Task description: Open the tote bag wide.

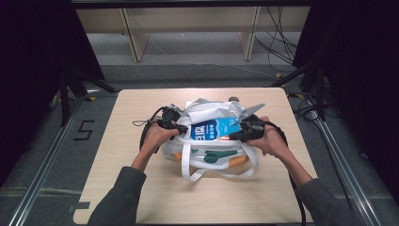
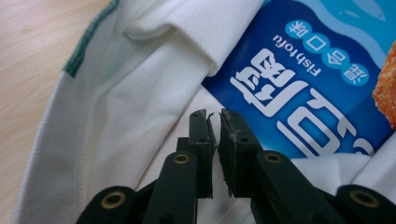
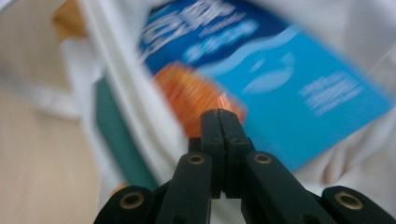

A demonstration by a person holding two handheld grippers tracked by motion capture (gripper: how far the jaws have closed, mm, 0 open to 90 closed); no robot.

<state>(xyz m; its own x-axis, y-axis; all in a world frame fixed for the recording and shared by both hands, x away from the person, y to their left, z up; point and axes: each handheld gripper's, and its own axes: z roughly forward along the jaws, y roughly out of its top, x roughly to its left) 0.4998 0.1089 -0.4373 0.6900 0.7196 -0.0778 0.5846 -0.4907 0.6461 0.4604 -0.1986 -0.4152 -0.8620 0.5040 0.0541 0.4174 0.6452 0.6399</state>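
A white tote bag (image 1: 207,157) with teal and orange prints lies in the middle of the wooden table (image 1: 141,197). A blue fish-tofu packet (image 1: 211,128) sticks out of its mouth. My left gripper (image 1: 181,128) is at the bag's left rim. In the left gripper view its tips (image 2: 215,114) stand a slit apart, seemingly pinching a thin fold of the white cloth (image 2: 140,93) beside the packet (image 2: 299,79). My right gripper (image 1: 233,136) is at the packet's right end. Its jaws (image 3: 218,112) are shut with nothing between them, over the packet's orange picture (image 3: 187,93); that view is blurred.
The bag's white strap loops (image 1: 193,175) trail toward the table's near edge. Beyond the far edge stands a pale wooden shelf frame (image 1: 136,42), with cables (image 1: 277,47) on the floor at right. Black stands (image 1: 66,89) and metal rails (image 1: 42,169) flank the table.
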